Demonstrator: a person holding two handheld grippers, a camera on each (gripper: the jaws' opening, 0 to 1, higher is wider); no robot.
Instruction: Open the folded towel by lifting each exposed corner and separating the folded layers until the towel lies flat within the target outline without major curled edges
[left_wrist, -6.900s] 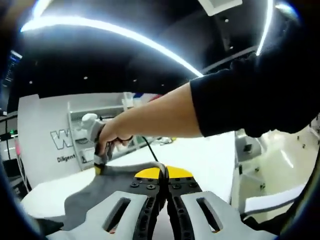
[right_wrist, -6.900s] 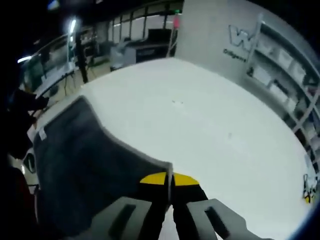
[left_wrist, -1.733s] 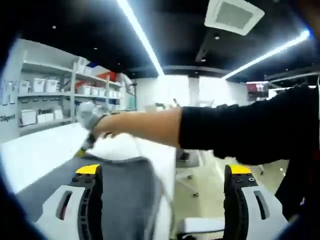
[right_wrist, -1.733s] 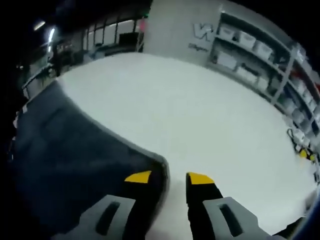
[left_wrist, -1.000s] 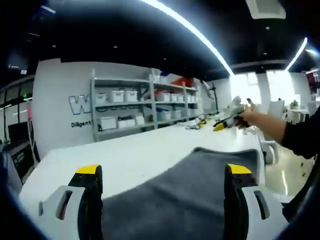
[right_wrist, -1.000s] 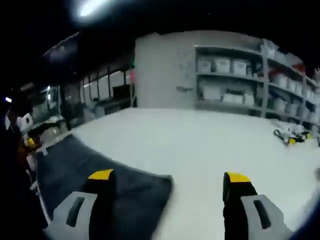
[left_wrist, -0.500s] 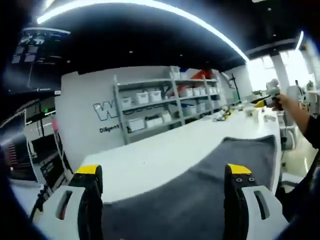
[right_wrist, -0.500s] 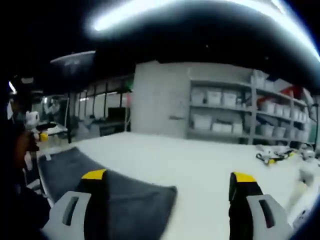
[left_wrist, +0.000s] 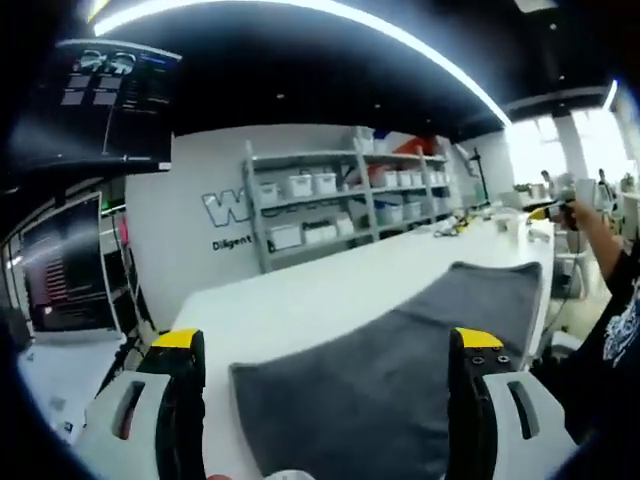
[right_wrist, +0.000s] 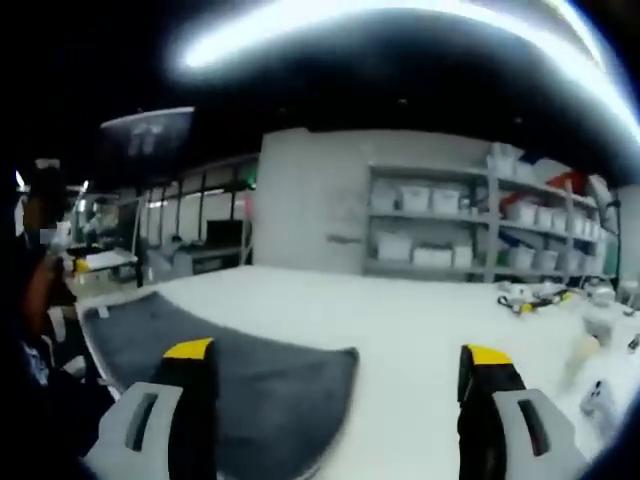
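Both tongs, left (left_wrist: 325, 360) & right (right_wrist: 340, 370), wide open, empty; grey towel (left_wrist: 400, 360) flat on table (left_wrist: 300, 300) below.

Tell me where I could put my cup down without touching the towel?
The white table is bare between the gray towel and the shelves along the wall. In the right gripper view, bare table runs beyond the towel toward the shelves. It's crowded at the far end, where small items lie.
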